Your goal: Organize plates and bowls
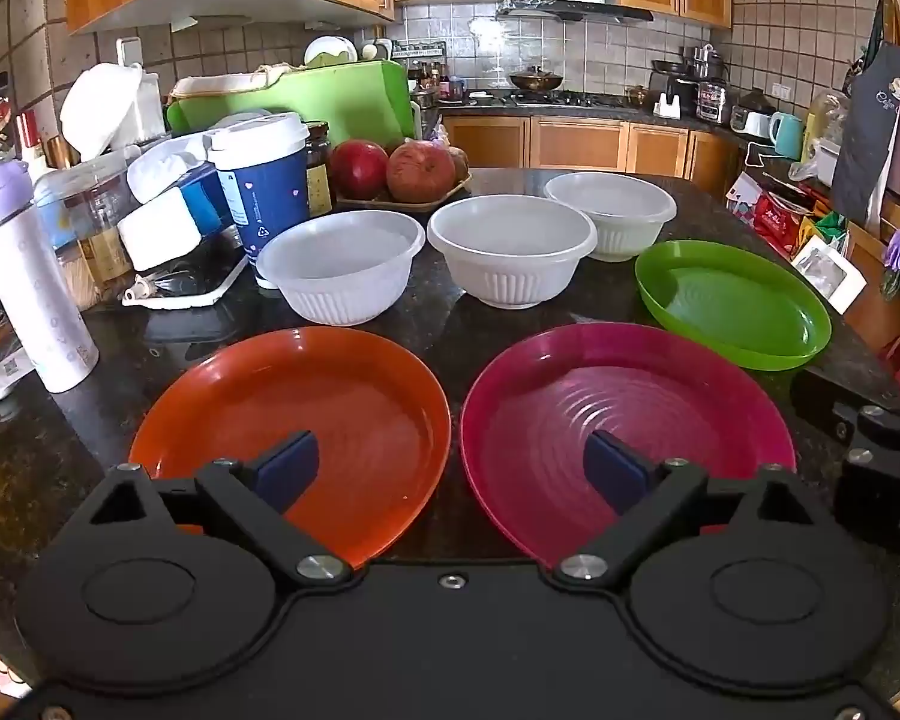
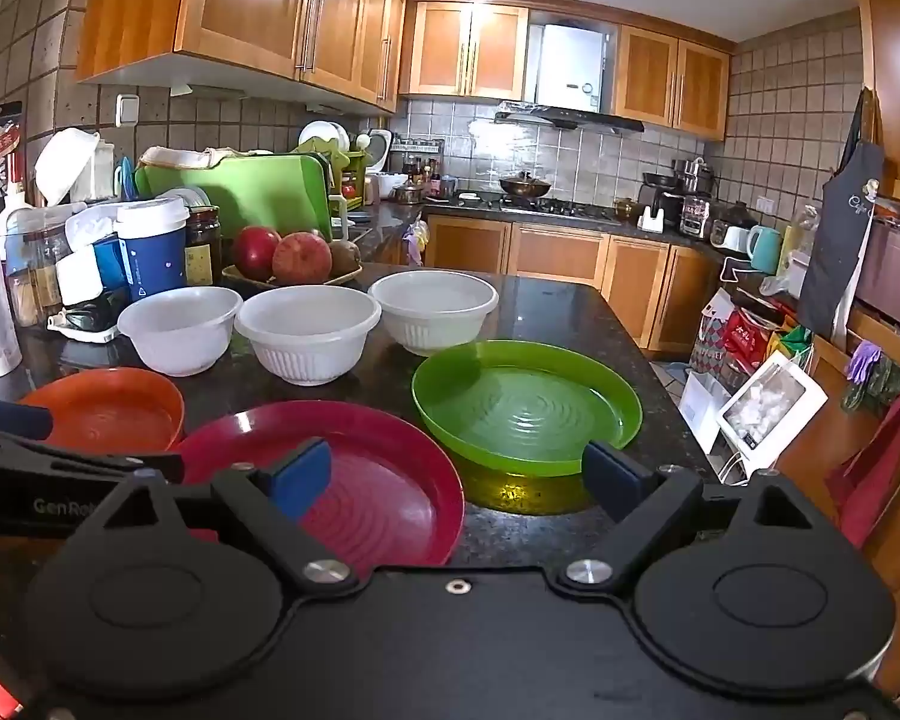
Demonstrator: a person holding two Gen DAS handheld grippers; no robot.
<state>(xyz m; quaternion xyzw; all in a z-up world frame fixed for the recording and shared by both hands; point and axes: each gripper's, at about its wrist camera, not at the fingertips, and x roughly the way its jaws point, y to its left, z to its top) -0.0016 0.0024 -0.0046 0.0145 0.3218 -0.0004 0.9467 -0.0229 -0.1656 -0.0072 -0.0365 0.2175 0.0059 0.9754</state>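
Note:
Three plates lie on the dark stone counter: an orange plate (image 1: 306,414) at the left, a magenta plate (image 1: 624,408) in the middle and a green plate (image 1: 732,306) at the right. Behind them stand three white ribbed bowls in a row: left bowl (image 1: 342,264), middle bowl (image 1: 510,249), right bowl (image 1: 612,210). My left gripper (image 1: 453,471) is open and empty, low over the gap between the orange and magenta plates. My right gripper (image 2: 456,477) is open and empty, between the magenta plate (image 2: 360,468) and the green plate (image 2: 528,405).
Clutter fills the counter's left side: a white bottle (image 1: 30,294), a blue paper cup (image 1: 264,186), jars and a green cutting board (image 1: 306,99). A tray of apples (image 1: 402,174) sits behind the bowls. The counter's right edge (image 2: 660,384) drops to bags on the floor.

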